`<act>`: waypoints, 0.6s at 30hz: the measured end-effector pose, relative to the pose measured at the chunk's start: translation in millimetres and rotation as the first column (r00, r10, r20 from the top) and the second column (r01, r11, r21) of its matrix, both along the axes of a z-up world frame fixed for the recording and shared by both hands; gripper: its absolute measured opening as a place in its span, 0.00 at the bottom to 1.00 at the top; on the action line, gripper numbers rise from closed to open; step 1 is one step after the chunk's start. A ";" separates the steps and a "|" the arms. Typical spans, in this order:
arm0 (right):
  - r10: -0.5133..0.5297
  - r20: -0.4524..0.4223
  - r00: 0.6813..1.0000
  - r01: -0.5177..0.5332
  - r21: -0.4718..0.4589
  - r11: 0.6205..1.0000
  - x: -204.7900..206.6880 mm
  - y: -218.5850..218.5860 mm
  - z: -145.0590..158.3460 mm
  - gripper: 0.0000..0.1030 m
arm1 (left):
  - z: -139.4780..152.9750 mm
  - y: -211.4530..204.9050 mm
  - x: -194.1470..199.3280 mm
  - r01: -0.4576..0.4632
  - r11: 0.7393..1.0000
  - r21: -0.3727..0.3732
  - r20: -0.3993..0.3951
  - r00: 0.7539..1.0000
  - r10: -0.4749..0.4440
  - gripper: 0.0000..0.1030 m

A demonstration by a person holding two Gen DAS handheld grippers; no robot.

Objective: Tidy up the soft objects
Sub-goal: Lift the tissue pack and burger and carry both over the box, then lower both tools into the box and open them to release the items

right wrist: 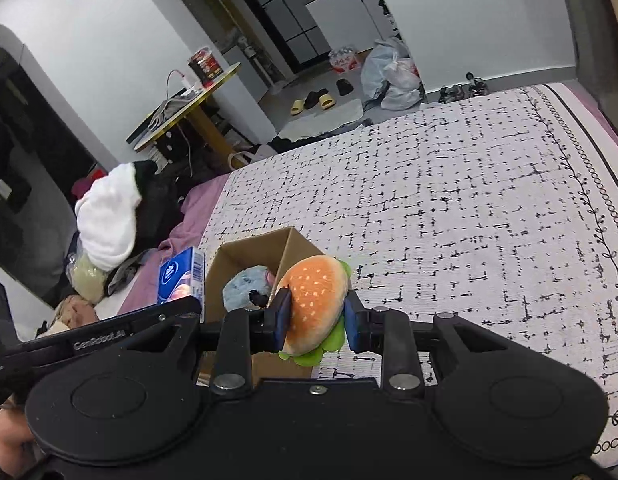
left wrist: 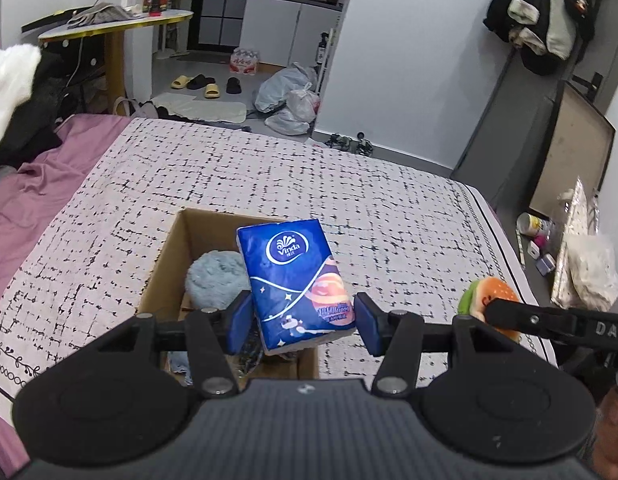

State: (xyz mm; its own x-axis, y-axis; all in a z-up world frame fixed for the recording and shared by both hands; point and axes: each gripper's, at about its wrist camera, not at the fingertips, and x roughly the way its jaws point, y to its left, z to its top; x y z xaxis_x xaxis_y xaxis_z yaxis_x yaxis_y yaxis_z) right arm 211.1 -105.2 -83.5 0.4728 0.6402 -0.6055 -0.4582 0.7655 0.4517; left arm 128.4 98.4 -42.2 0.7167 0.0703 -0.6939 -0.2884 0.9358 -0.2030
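My left gripper (left wrist: 303, 324) is shut on a blue Vinda tissue pack (left wrist: 293, 280) and holds it above an open cardboard box (left wrist: 165, 264) on the bed. A light blue plush (left wrist: 213, 278) lies inside the box. My right gripper (right wrist: 317, 320) is shut on a plush hamburger (right wrist: 315, 304), held over the box's right edge (right wrist: 249, 248). The blue plush (right wrist: 241, 288) shows in the box in the right wrist view, and the tissue pack (right wrist: 181, 280) is at its left. The hamburger (left wrist: 491, 300) also shows at the right of the left wrist view.
The box sits on a white bedcover with black dashes (left wrist: 349, 184). A purple sheet (left wrist: 49, 168) and piled clothes (right wrist: 109, 216) lie to the left. A round table (left wrist: 121, 24), slippers (left wrist: 205, 84) and plastic bags (left wrist: 289, 96) are beyond the bed.
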 end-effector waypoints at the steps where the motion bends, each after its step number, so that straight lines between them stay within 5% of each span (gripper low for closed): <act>1: 0.006 0.001 1.000 -0.006 -0.006 1.000 -0.5 3.2 0.4 0.27 | -2.4 3.4 0.3 -0.008 1.000 -0.002 0.001 1.000 0.008 0.52; 18: 0.105 0.006 0.994 -0.104 -0.121 0.987 -5.0 67.9 -2.0 0.27 | -56.2 51.6 -2.6 -0.092 0.991 -0.098 -0.050 0.995 0.088 0.52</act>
